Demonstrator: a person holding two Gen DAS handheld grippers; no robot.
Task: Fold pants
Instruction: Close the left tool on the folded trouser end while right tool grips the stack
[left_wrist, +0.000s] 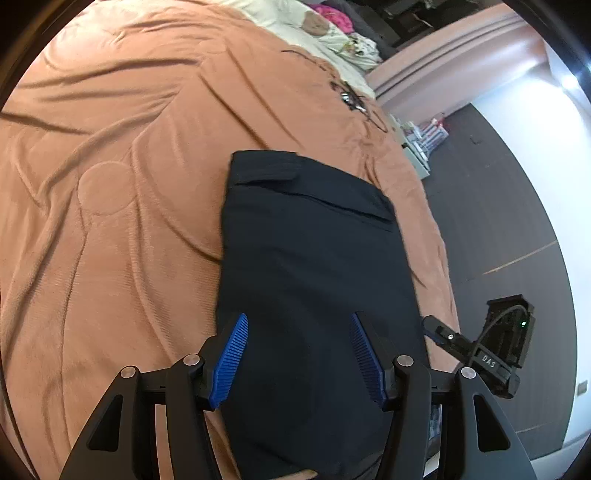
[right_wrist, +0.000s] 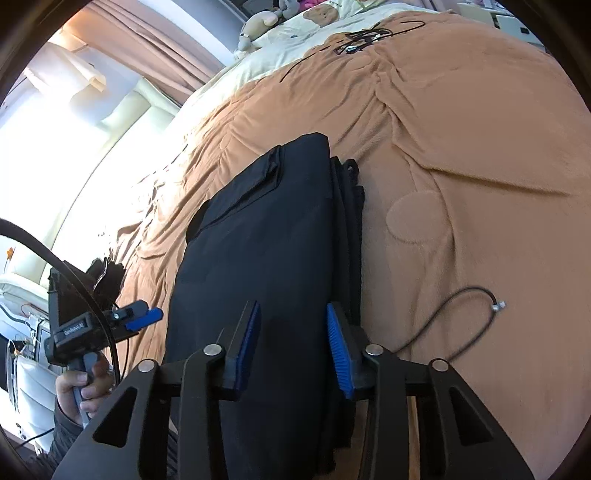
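Dark navy pants (left_wrist: 306, 240) lie folded into a long stack on the orange blanket (left_wrist: 110, 184), flap pocket at the far end. My left gripper (left_wrist: 299, 321) hovers open over the near end of the stack, with nothing pinched between its blue pads. In the right wrist view the same pants (right_wrist: 266, 240) show layered edges along their right side. My right gripper (right_wrist: 292, 308) is open above them, jaws set narrower, and its pads grip no cloth. Each gripper appears in the other's view: the right one (left_wrist: 436, 328) beside the bed edge, the left one (right_wrist: 147, 315) held by a hand (right_wrist: 81, 384).
A loose black cable (right_wrist: 461, 317) curls on the blanket right of the pants. A tangle of cables (right_wrist: 362, 37) lies near the cream bedding (right_wrist: 295, 33) and soft toys (right_wrist: 258, 22). The bed edge drops to a dark floor (left_wrist: 498, 221) beside the pants.
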